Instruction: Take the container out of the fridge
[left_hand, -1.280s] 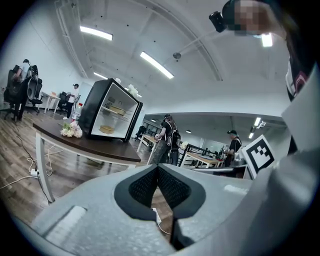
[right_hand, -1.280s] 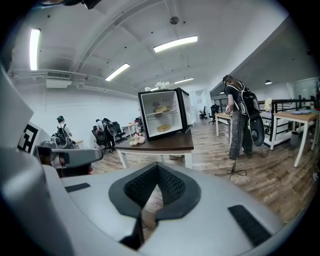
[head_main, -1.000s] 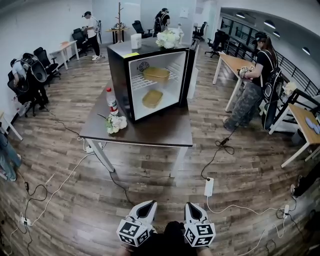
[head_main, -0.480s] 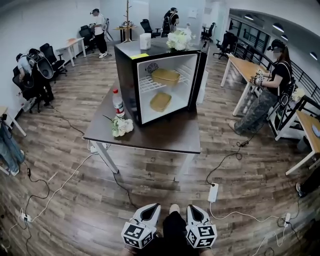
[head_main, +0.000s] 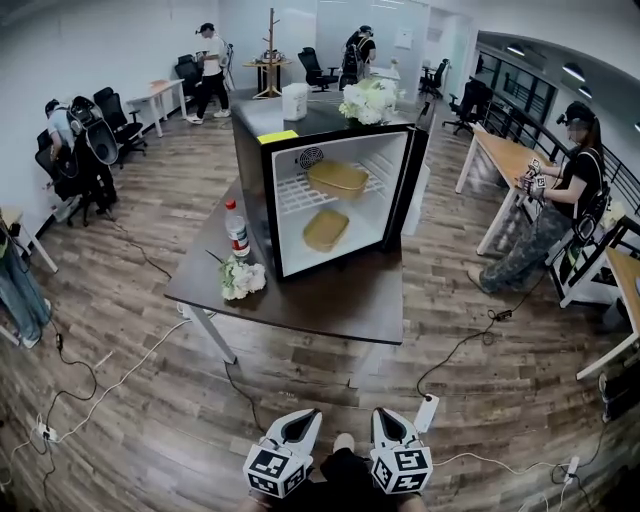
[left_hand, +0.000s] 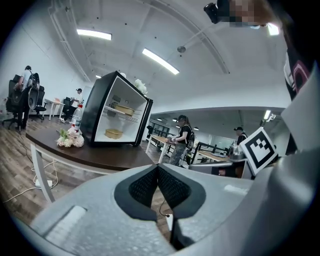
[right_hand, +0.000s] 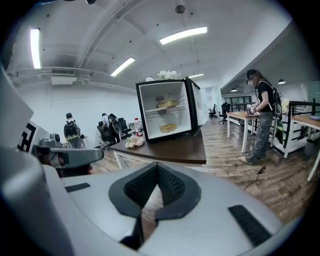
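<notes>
Nothing of the task proper is done yet: the fridge (head_main: 250, 175) stands at the far side of the dark counter (head_main: 330, 300) with its door (head_main: 414, 185) already swung open to the right, so only the reach, the grip and the lift out remain. Two tan containers sit inside, an upper container (head_main: 338, 178) on the white wire shelf (head_main: 296, 196) and a lower container (head_main: 326, 229) on the fridge floor; the task does not say which one is meant. Both look like shallow, round-cornered trays, matte and probably light, in plastic or fibre. The left gripper (head_main: 303, 416) and the right gripper (head_main: 385, 414) are held low at the near edge of the head view, well apart from the counter, and each gripper view shows its ribbed black pads pressed together with nothing between them, so they will have to spread before any grasp. The fridge is a glossy black box with a smooth white lining. On its top are a bunch of white flowers (head_main: 366, 100), a white jug-like vessel (head_main: 294, 101) and a yellow note (head_main: 278, 136). Left of it on the counter stand a clear bottle (head_main: 237, 232) with a red cap and a small posy (head_main: 242, 278). The floor is wood-look plank, crossed by cables.
</notes>
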